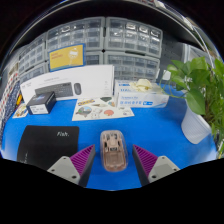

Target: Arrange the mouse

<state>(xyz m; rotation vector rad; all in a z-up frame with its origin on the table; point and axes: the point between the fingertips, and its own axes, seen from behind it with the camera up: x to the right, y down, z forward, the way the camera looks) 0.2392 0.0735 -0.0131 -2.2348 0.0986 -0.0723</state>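
Note:
A beige-brown mouse (111, 147) lies on the blue table surface (150, 125), between my gripper's two fingers. My gripper (112, 160) is open: the purple pad of the left finger (82, 158) and that of the right finger (145, 158) stand apart from the mouse, with blue table showing at either side of it. The mouse rests on the table on its own. Its near end is hidden low between the fingers.
A black mouse pad (50, 140) lies to the left of the fingers. Beyond are a small black box (42, 101), a white carton (75, 82), a printed card (100, 103), a blue-white box (140, 95) and a green plant (205, 80). Drawer racks (105, 42) stand behind.

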